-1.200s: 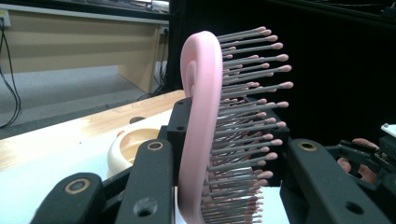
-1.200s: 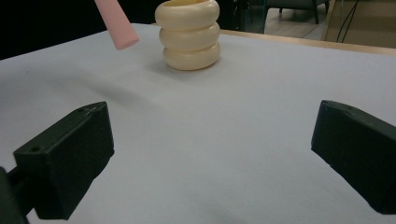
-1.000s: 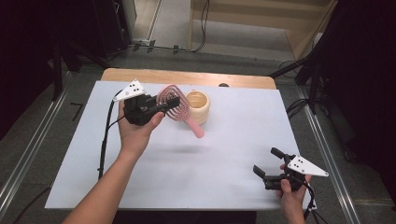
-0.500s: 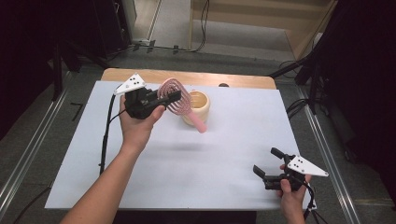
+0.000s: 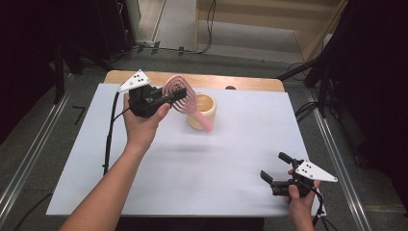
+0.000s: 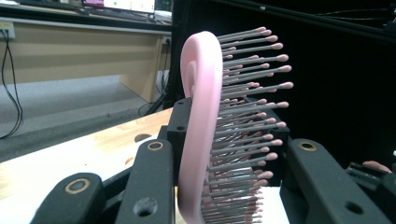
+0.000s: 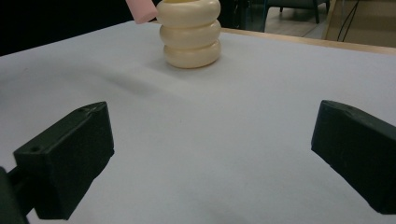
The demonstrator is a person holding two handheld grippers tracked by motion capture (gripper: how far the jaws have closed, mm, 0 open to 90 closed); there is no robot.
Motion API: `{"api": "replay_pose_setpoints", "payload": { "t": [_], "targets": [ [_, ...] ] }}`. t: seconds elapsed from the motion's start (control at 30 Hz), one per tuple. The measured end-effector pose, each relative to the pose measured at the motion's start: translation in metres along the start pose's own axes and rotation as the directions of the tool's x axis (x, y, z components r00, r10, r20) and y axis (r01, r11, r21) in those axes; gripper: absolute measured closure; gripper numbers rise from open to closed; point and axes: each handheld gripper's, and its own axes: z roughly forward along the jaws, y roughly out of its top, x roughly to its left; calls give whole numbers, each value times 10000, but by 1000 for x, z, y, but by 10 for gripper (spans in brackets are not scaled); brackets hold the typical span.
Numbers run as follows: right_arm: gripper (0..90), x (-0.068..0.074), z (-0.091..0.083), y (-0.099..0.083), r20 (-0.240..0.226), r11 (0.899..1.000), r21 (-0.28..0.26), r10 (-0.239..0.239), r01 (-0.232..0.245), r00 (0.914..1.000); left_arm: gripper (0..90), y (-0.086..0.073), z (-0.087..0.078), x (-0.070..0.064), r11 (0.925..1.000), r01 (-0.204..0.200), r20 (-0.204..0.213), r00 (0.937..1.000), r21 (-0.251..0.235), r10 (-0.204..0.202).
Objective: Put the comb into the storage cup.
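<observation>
The left gripper (image 5: 169, 98) is clamped on a pink hairbrush (image 5: 182, 94), its 2 jaws pressing the brush head from either side; in the left gripper view the brush (image 6: 201, 126) stands edge-on between them with its bristles pointing to the right of that view. From above, the brush head is raised off the table just left of a cream ribbed cup (image 5: 204, 111), and the handle slants down across the cup's near side, its tip low in front of the cup.

Compared with 1 second ago, the left hand has carried the brush a little farther up and toward the back of the table, so the head now sits higher beside the cup rim. I judge that the brush is being lined up so the handle can go into the cup, and that the handle end must first be lifted above the rim.

The right gripper (image 5: 279, 173) rests near the front right corner of the white table (image 5: 240, 144), well apart from the cup, jaws wide apart and holding nothing. In the right gripper view the cup (image 7: 190, 32) stands far ahead.

The handle tip is blurred from above, so I cannot tell whether it touches the cup wall. The cup's inside is mostly hidden, and the right gripper view cuts off its rim and all but a pink stub of the handle (image 7: 141, 10).
</observation>
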Motion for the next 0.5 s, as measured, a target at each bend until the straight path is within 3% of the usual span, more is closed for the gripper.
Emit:
{"api": "replay_pose_setpoints", "payload": {
  "t": [0.5],
  "targets": [
    [0, 0, 0, 0, 114, 10000, 8, 16, -16, 9999, 656, 12, 5, 4, 9998, -94, -186, 9998, -190, 91]
  ]
}}
